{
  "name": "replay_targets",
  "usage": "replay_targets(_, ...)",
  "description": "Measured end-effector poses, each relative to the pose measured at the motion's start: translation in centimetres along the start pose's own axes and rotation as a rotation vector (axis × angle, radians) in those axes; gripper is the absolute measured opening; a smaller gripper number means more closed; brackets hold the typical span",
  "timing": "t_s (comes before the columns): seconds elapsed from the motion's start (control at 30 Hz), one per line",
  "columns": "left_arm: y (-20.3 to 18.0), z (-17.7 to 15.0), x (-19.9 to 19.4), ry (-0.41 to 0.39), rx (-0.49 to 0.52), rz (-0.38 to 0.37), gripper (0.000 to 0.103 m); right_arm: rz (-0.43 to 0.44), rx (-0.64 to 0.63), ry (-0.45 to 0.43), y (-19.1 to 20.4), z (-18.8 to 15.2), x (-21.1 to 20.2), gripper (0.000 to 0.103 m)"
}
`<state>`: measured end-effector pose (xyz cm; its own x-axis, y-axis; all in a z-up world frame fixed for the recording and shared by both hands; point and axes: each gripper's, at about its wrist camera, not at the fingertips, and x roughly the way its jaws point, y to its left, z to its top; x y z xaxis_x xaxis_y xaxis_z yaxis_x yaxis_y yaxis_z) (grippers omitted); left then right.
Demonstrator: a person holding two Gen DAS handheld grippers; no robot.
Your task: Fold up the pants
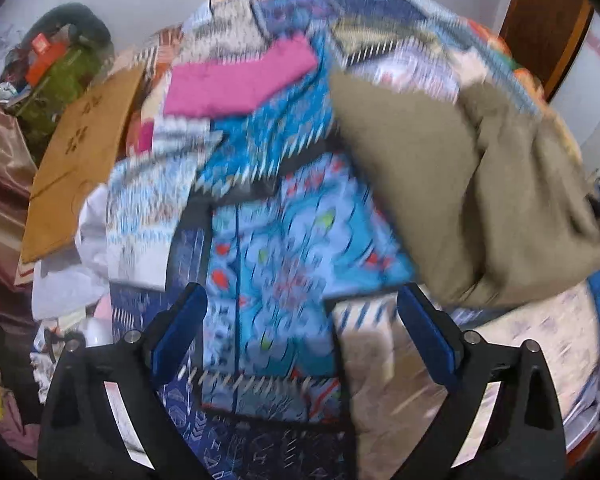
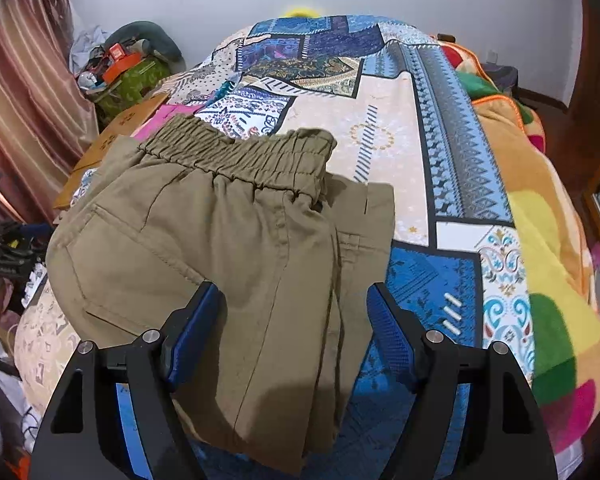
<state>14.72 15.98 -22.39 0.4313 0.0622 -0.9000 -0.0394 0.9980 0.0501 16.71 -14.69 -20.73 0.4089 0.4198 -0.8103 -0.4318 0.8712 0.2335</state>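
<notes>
Khaki pants (image 2: 220, 248) lying folded into a compact stack on the patchwork bedspread (image 2: 384, 120), elastic waistband (image 2: 240, 156) at the far edge, at least 2 layers showing along the side toward the striped blanket (image 2: 548, 264). Right gripper (image 2: 296, 320) hovering over the near end of the pants, jaws wide, blue pads apart with cloth below and between them but nothing pinched. Left gripper (image 1: 300, 328) also spread wide and empty, over bare bedspread beside the pants, which sit off to its right in that blurred view. Pink garment (image 1: 236, 80) beyond the pants, cardboard sheet (image 1: 80, 160) further off still. Judged late in the job: folds mostly made, release apparently done. Next, probably smoothing or squaring the stack, or 1 more fold, needing a fresh pinch on the near edge through all layers without dragging them askew.
</notes>
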Motion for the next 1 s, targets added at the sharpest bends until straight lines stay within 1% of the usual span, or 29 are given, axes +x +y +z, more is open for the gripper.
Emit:
replay_targets(0.03, -0.4, 0.9, -0.6, -0.032, -0.005, -0.015, 0.097, -0.003, -0.008, -0.006, 0.0, 0.2, -0.1, 0.072)
replay_targets(0.1, -1.5, 3.0, -1.2, -0.08, -0.009, -0.068, 0.097, -0.008, -0.024, -0.024, 0.0, 0.9, -0.3, 0.072)
replay_targets(0.2, -3.8, 6.2, -0.7, -0.099, 0.004, -0.157, 0.097, 0.005, -0.027, -0.054, -0.2, 2.6, -0.1, 0.071)
replay_targets(0.23, -4.5, 7.2, -0.3, -0.097, 0.007, -0.175, 0.097, 0.01, -0.029, -0.062, -0.2, 2.9, 0.0, 0.071)
replay_targets(0.27, -5.0, 8.0, 0.1, -0.094, 0.012, -0.189, 0.093, 0.014, -0.033, -0.07, -0.2, 3.5, 0.3, 0.07)
replay_targets(0.3, -6.0, 9.1, 0.9, -0.084, 0.019, -0.213, 0.091, 0.016, -0.036, -0.07, -0.3, 4.0, 0.7, 0.064)
replay_targets(0.37, -7.2, 10.3, 1.9, -0.058, 0.029, -0.244, 0.085, 0.033, -0.035, -0.054, -0.5, 4.8, 1.6, 0.06)
replay_targets(0.43, -8.6, 11.4, 3.5, -0.027, 0.037, -0.266, 0.082, 0.063, -0.023, -0.019, -1.0, 5.3, 3.0, 0.057)
replay_targets(0.47, -9.2, 11.6, 4.1, -0.014, 0.041, -0.273, 0.078, 0.085, -0.018, -0.007, -1.2, 5.4, 3.5, 0.052)
replay_targets(0.5, -9.6, 11.8, 4.6, -0.006, 0.048, -0.286, 0.075, 0.105, -0.01, 0.001, -1.4, 5.4, 3.8, 0.046)
replay_targets(0.53, -10.2, 12.0, 5.0, 0.0, 0.059, -0.292, 0.069, 0.127, -0.002, 0.003, -1.6, 5.4, 4.0, 0.041)
replay_targets(0.57, -10.5, 12.0, 5.3, 0.003, 0.069, -0.295, 0.061, 0.125, -0.006, -0.001, -1.6, 5.5, 3.9, 0.038)
replay_targets(0.6, -10.9, 12.0, 5.6, 0.006, 0.08, -0.305, 0.056, 0.111, -0.021, -0.008, -1.5, 5.5, 3.8, 0.031)
replay_targets(0.63, -11.1, 11.9, 5.7, 0.009, 0.088, -0.309, 0.05, 0.084, -0.056, -0.016, -1.2, 5.5, 3.5, 0.028)
replay_targets(0.67, -11.4, 11.8, 5.6, 0.003, 0.1, -0.308, 0.046, 0.069, -0.077, -0.026, -1.0, 5.5, 3.2, 0.02)
replay_targets(0.73, -11.8, 11.5, 5.2, -0.014, 0.135, -0.3, 0.04, 0.069, -0.105, -0.06, -0.9, 5.9, 2.1, 0.015)
replay_targets(0.8, -12.4, 11.3, 5.1, -0.032, 0.165, -0.263, 0.04, 0.08, -0.123, -0.1, -0.6, 6.5, 1.0, 0.013)
replay_targets(0.87, -12.8, 11.2, 5.3, -0.043, 0.175, -0.22, 0.04, 0.045, -0.175, -0.133, 0.2, 7.2, 0.6, 0.013)
replay_targets(0.93, -13.0, 11.1, 5.6, -0.054, 0.181, -0.189, 0.04, -0.009, -0.21, -0.112, 0.6, 7.5, 1.9, 0.012)
replay_targets(1.0, -13.1, 11.0, 5.8, -0.06, 0.19, -0.177, 0.041, -0.035, -0.216, -0.057, 0.3, 7.4, 3.9, 0.012)
